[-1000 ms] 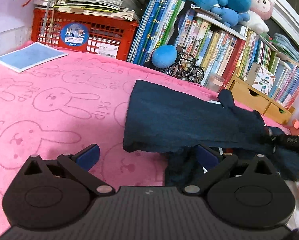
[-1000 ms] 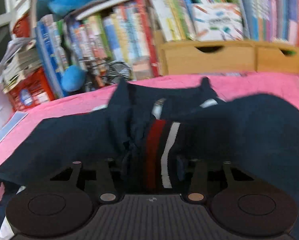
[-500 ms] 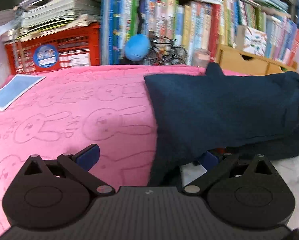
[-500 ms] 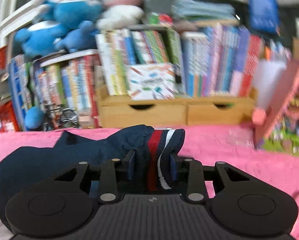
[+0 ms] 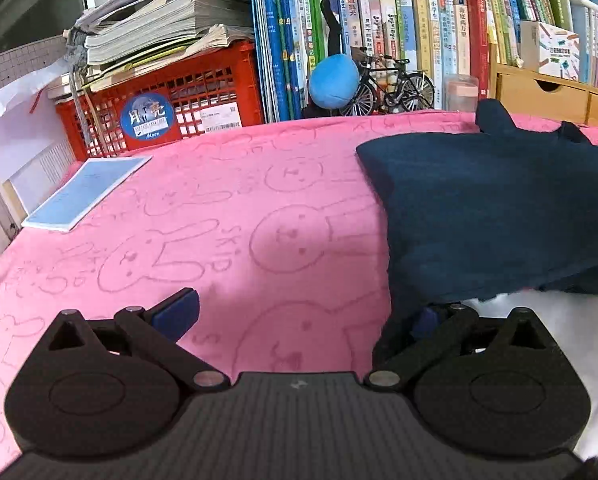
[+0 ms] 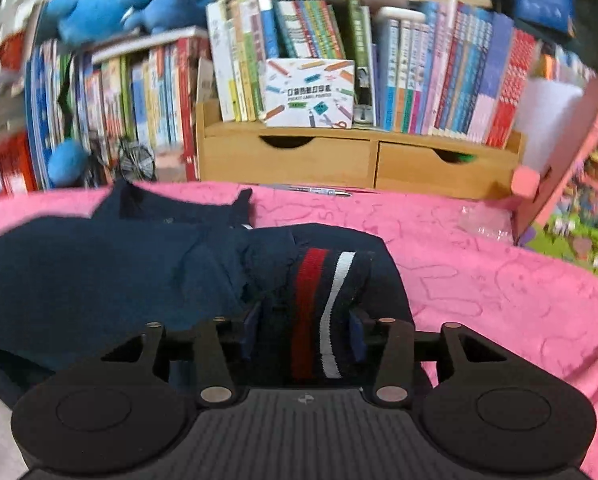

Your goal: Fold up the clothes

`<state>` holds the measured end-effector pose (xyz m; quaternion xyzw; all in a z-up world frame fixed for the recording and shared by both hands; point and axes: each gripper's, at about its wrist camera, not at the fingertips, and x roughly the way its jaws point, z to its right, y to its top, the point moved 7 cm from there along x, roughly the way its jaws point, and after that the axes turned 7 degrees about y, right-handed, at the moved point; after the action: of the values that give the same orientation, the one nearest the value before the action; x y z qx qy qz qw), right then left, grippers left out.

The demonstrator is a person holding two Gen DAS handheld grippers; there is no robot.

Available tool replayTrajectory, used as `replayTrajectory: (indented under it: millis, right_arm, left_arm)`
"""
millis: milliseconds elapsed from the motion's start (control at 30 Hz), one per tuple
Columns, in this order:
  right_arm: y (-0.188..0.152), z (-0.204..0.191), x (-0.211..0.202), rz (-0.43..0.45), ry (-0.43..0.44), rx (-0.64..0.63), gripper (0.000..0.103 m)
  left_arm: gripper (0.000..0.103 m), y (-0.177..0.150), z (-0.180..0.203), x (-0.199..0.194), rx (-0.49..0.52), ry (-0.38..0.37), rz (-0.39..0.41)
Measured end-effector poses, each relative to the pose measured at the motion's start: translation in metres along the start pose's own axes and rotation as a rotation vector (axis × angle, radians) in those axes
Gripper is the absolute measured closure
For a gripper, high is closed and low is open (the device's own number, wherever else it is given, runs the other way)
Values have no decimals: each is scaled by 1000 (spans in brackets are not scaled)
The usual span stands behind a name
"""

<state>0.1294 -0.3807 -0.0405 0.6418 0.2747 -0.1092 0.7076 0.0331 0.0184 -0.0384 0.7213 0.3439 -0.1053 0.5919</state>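
Observation:
A navy garment (image 5: 499, 208) lies on the pink rabbit-print cloth (image 5: 227, 216), folded over itself at the right of the left wrist view. My left gripper (image 5: 299, 314) is open low over the cloth, and the garment's near corner drapes over its right finger (image 5: 427, 316). In the right wrist view the navy garment (image 6: 99, 272) spreads to the left. Its band with a red and a white stripe (image 6: 319, 300) is bunched between my right gripper's pads. My right gripper (image 6: 305, 332) is shut on this band, close above the cloth.
A red crate (image 5: 159, 108) under stacked papers, a blue booklet (image 5: 87, 192), a blue plush ball (image 5: 333, 82) and a model bicycle (image 5: 391, 84) line the back. A wooden drawer unit (image 6: 339, 160) with books stands behind. A pink box (image 6: 559, 160) stands at right.
My right gripper has carried the striped band across to the right and lower, and the garment now lies doubled over. My left gripper stayed open while its view swung left.

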Motion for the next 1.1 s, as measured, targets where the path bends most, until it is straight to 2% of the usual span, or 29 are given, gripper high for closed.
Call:
replayTrajectory:
  millis: [33, 100, 167, 233, 300, 367, 433, 500, 567, 600, 633, 733, 800, 933, 1033, 1100]
  right_arm:
    - [-1, -1, 4, -1, -23, -29, 32]
    - [-3, 2, 9, -27, -58, -38, 24]
    - [-3, 9, 0, -19, -23, -18, 18]
    - [-3, 20, -11, -15, 26, 6, 2]
    - [-4, 33, -25, -16, 96, 50, 0]
    - [-1, 37, -38, 17, 133, 90, 0]
    - [5, 35, -49, 60, 161, 118, 0]
    - [13, 19, -52, 89, 195, 125, 0]
    - [19, -10, -47, 83, 248, 97, 14]
    - [19, -26, -41, 63, 266, 76, 38]
    - [19, -41, -36, 42, 282, 55, 55]
    - [11, -76, -19, -17, 301, 5, 59]
    - [0, -82, -11, -63, 284, -29, 59]
    - [-19, -52, -6, -94, 244, -7, 63]
    - [-18, -20, -15, -56, 359, 206, 64]
    - [-15, -2, -25, -18, 438, 363, 56]
  left_arm:
    - [0, -1, -1, -3, 4, -2, -2]
    - [0, -4, -4, -9, 11, -7, -7]
    - [0, -5, -14, -19, 19, -38, 1]
    - [0, -3, -33, -30, -6, -43, 5]
    - [0, 1, -52, -42, -53, -50, 20]
    - [0, 16, -61, -55, -134, -106, 69]
    - [0, 36, -53, -64, -180, -177, 121]
    - [0, 50, -26, -63, -153, -210, 154]
    - [0, 62, 12, -55, -95, -230, 163]
    - [0, 63, 28, -49, -76, -239, 152]
    - [0, 60, 43, -38, -62, -251, 129]
    - [0, 46, 68, -6, -21, -230, 35]
    - [0, 30, 67, 11, 4, -185, -14]
    - [0, 6, 35, 21, -42, -166, -68]
    - [0, -9, 11, 22, -77, -151, -93]
    - [0, -9, -3, 12, -114, -158, -83]
